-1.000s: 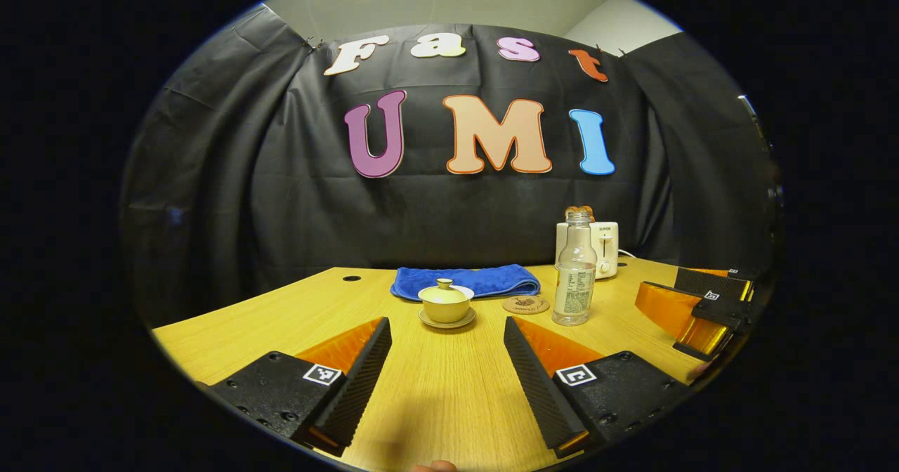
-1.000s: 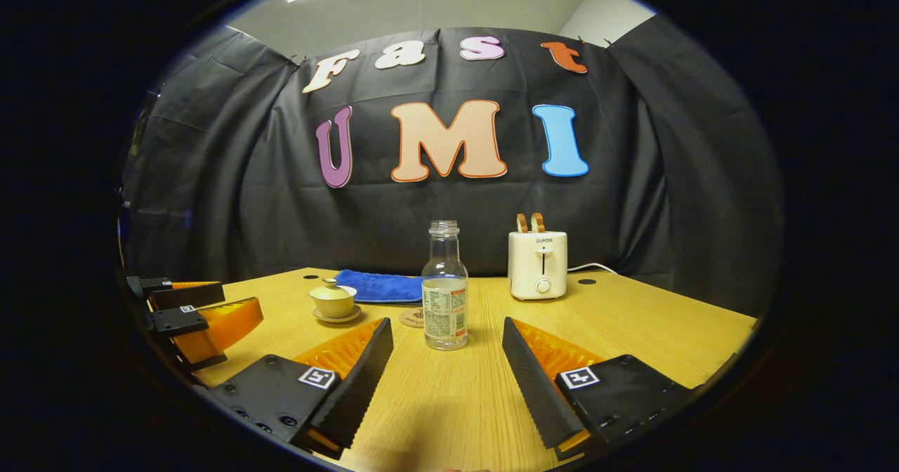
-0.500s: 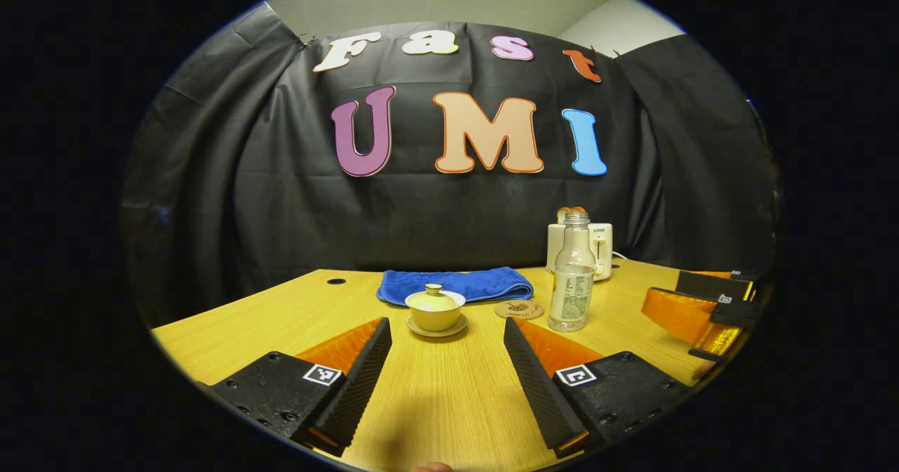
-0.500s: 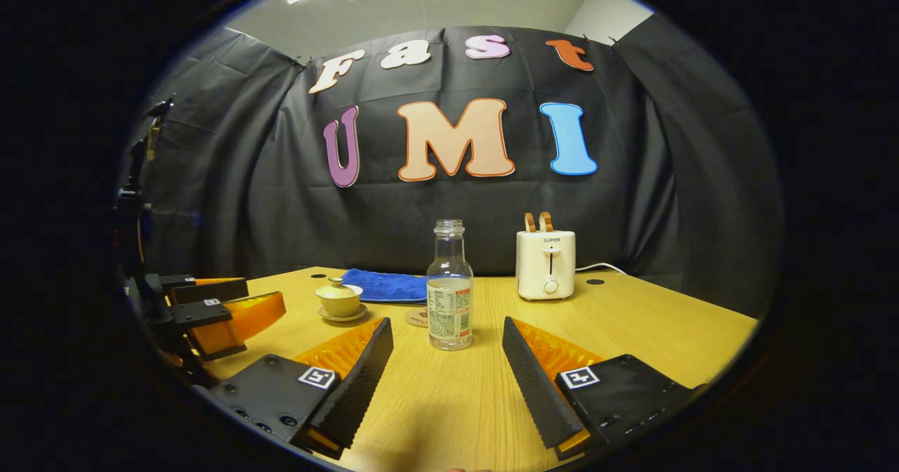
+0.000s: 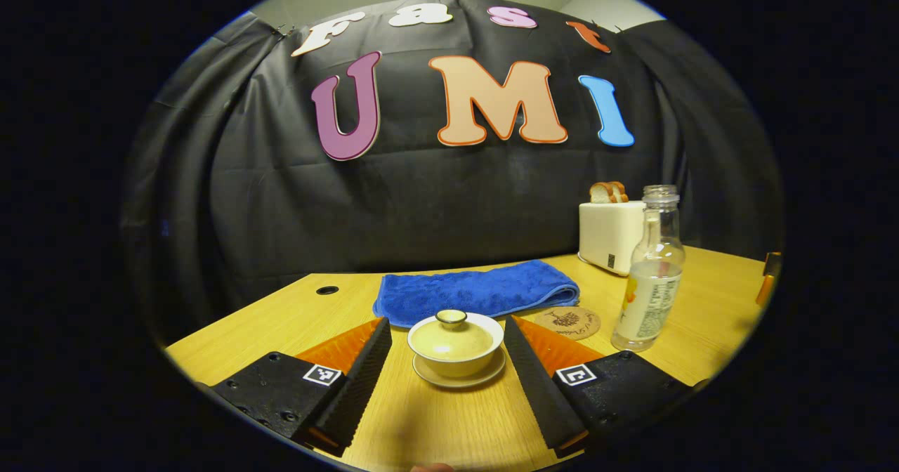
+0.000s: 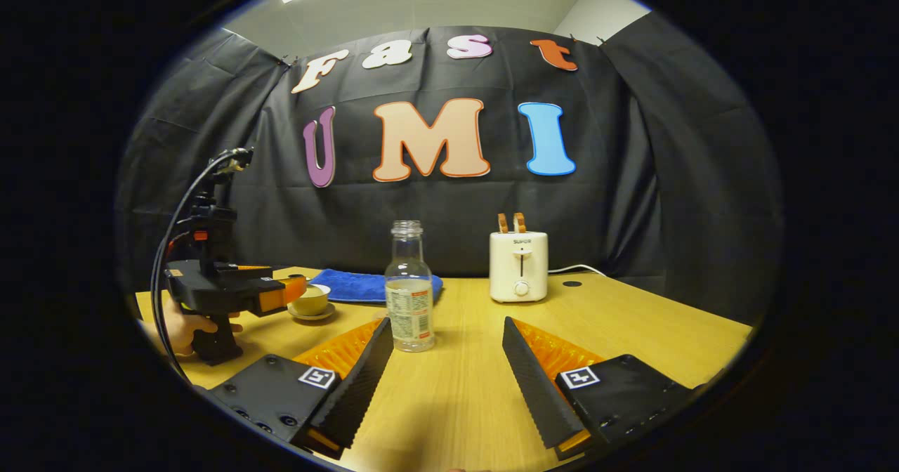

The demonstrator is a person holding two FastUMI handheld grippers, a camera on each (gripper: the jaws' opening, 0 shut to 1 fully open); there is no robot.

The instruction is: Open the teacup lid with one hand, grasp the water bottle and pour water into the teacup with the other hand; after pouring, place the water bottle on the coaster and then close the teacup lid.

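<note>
Left gripper (image 5: 447, 335) low over table, level, fingers spread wide, nothing between pads. Hand (image 6: 184, 326) grips its handle near table's left edge. Right gripper (image 6: 447, 335) level, fingers wide apart, holding nothing.

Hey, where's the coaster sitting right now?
In the left gripper view the coaster lies flat on the table, right of the lidded teacup, just in front of the blue towel and left of the water bottle.

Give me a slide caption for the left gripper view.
Open left gripper flanks the lidded teacup; bottle stands beside the coaster.
</note>
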